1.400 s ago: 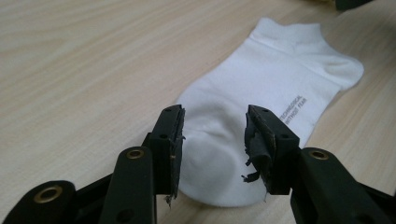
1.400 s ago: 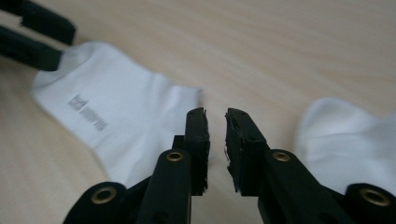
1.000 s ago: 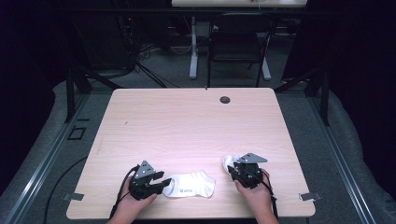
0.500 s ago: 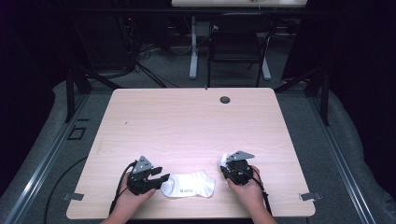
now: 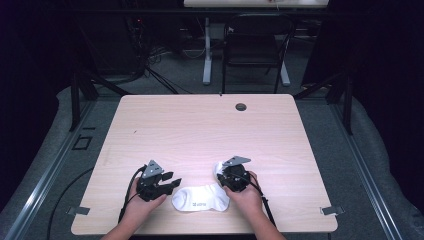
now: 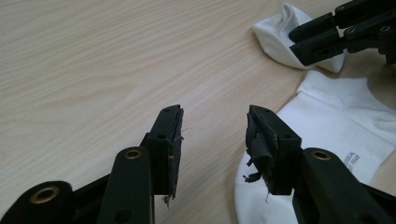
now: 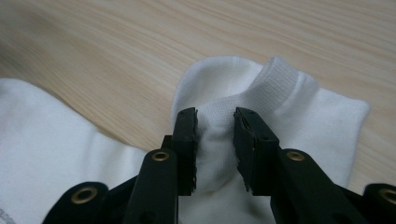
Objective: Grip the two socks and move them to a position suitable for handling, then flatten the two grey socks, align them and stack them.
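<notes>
Close to the front edge of the table a person's two hands come in, and each one holds a black gripper. A white sock lies flat on the wood between them, near that front edge. The left gripper sits just to the left of the sock. In the left gripper view its two jaws are spread apart with bare wood between them, and they hold nothing. One jaw is right next to the edge of the sock. The right gripper is at the other end of the sock. In the right gripper view its jaws are pinching a bunched-up fold of the white cloth, near the ribbed cuff, and that bit is lifted up from the table. Farther back, the table has a small dark round hole near its far edge. Behind the table a black chair stands on the grey floor
</notes>
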Motion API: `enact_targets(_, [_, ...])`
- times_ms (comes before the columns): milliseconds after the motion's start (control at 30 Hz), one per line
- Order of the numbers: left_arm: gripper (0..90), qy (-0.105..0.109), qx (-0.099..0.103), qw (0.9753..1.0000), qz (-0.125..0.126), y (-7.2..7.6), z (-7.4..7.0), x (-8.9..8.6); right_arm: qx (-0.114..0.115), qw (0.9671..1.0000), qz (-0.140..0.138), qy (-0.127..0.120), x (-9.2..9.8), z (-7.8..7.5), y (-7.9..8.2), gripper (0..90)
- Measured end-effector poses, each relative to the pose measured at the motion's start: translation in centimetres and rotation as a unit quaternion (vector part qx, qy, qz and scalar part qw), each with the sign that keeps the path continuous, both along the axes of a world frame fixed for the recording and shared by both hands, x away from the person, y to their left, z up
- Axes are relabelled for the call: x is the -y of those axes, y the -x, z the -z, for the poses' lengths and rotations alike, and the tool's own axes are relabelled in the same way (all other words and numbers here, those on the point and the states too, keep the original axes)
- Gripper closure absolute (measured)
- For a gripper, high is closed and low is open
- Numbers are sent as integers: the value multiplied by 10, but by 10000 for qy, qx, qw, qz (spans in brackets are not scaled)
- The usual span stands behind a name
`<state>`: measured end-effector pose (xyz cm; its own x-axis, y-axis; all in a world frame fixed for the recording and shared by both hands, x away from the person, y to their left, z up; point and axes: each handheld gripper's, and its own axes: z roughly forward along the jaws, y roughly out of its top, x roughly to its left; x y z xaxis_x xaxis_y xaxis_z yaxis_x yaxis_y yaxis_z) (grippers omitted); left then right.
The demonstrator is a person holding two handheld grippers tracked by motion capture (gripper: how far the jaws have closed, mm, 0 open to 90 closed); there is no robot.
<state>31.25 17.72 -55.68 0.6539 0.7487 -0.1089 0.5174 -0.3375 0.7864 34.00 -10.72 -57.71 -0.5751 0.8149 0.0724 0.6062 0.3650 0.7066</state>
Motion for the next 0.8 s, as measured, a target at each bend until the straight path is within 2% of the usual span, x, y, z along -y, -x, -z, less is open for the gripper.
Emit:
enact_targets(100, [556, 53, 2, 10000, -25, 1, 1, -2, 29, 9999, -103, 5, -10, 0, 1, 669])
enact_targets(233, [556, 66, -3, 10000, -57, 2, 2, -5, 48, 9999, -76, -73, -11, -1, 3, 611])
enact_targets(333, [556, 62, -7, 10000, -66, 1, 2, -5, 143, 9998, -112, 108, -13, 1, 3, 665])
enact_targets(367, [556, 65, 2, 10000, -58, 1, 2, -5, 196, 9994, -129, 239, -13, 1, 4, 732])
enact_targets(400, [556, 57, 9, 10000, -52, 1, 2, -4, 196, 9994, -129, 239, -13, 1, 4, 732])
enact_targets(467, [556, 33, 2, 10000, -29, 1, 2, -3, 184, 9994, -136, 252, -13, 0, 4, 792])
enact_targets(533, [556, 44, 10, 10000, -32, 2, 3, -2, 156, 9997, -89, 155, -12, 0, 4, 836])
enact_targets(700, [555, -20, -13, 10000, 13, 2, 4, 1, 124, 9997, -129, 168, -12, -2, 5, 859])
enact_targets(800, [556, -19, -3, 10000, 20, 2, 5, 2, 139, 9998, -117, 95, -12, -4, 6, 859])
